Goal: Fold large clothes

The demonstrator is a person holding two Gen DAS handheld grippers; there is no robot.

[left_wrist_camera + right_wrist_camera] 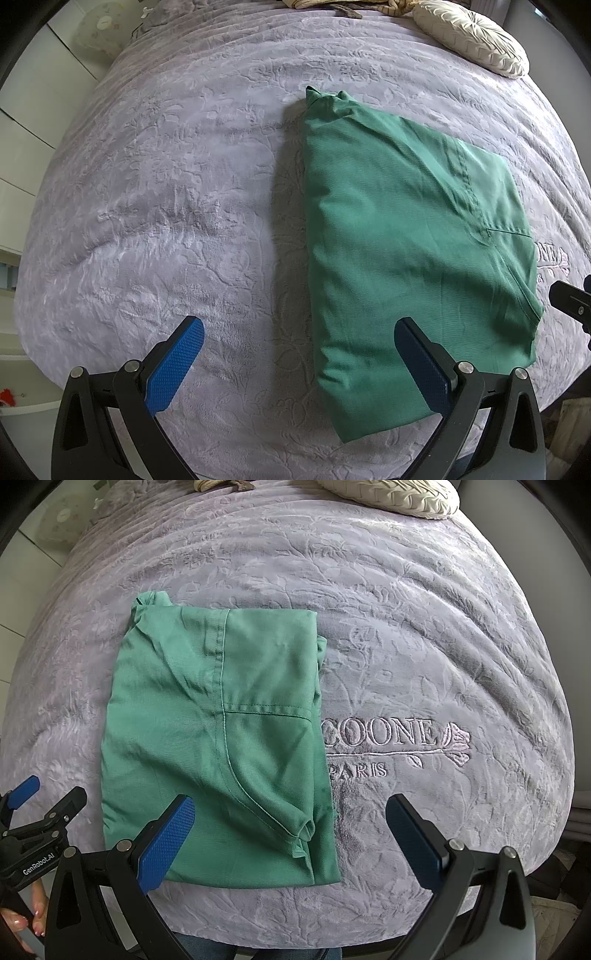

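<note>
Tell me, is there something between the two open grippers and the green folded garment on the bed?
Nothing visible is in the way. The green garment lies folded on the purple blanket, directly ahead of the left gripper and the right gripper. Both are open and hold nothing. The cushion lies far behind, near the bed's far end.

Bare blanket (155, 206) left of folded green garment (399, 236), round cushion (472, 37) at far edge

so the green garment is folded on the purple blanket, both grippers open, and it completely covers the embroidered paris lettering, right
Not quite. The green garment lies folded on the purple blanket, left gripper and right gripper open, but the embroidered lettering lies mostly uncovered beside its right edge, as the right wrist view shows.
</note>
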